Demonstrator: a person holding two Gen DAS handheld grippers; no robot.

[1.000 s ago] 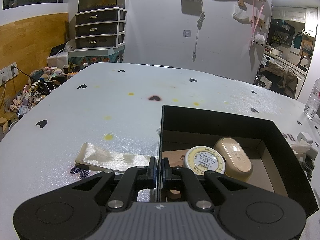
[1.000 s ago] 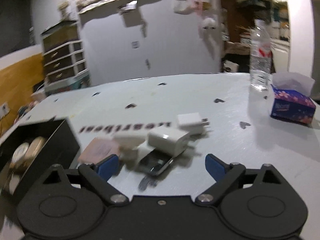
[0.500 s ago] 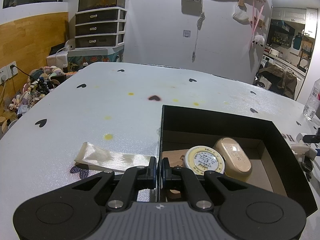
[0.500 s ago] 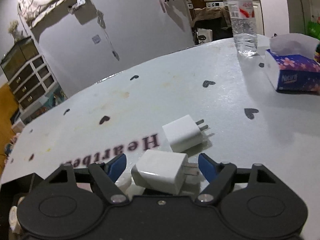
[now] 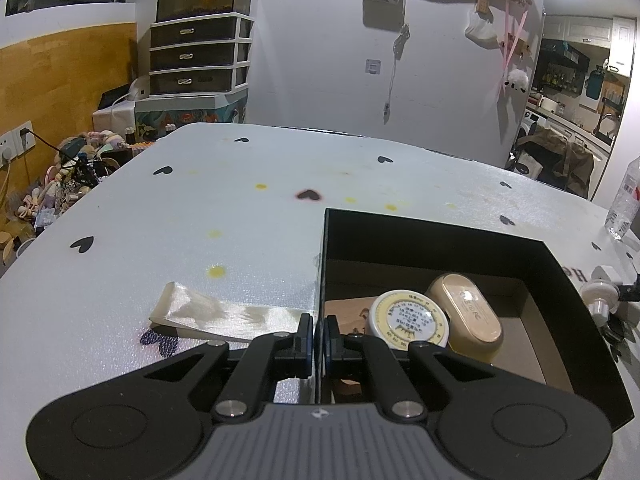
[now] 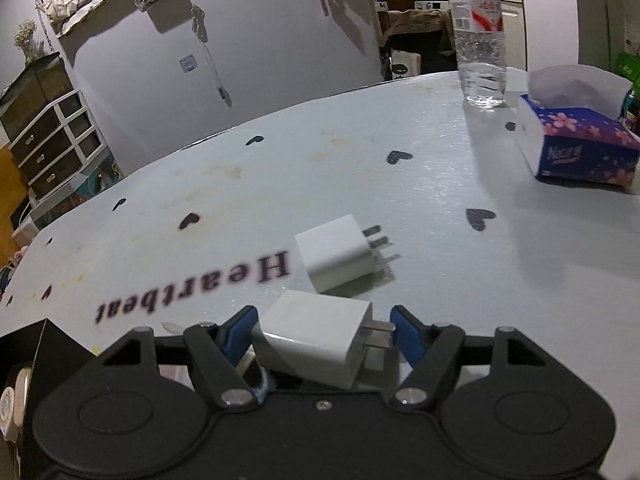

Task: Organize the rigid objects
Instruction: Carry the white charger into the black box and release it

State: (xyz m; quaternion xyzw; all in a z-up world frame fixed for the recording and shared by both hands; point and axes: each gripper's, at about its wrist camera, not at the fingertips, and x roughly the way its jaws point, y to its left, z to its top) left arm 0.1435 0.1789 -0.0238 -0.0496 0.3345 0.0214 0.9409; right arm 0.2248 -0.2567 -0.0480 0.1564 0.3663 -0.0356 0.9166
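White bench (image 6: 420, 184) mostly bare ahead, my left gripper (image 5: 316, 334) clenched on black box (image 5: 440, 236) wall, my right gripper (image 6: 322, 330) fingers just closing around white charger (image 6: 316, 342), not yet pressing.

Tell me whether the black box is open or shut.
Open. The black box has no lid on; a round tin and tan case lie visible inside.

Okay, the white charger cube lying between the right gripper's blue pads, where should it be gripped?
Grip the white charger cube across its flat body sides, coming from above and behind. Its metal prongs point toward one pad of the right gripper, so shift back onto the body.
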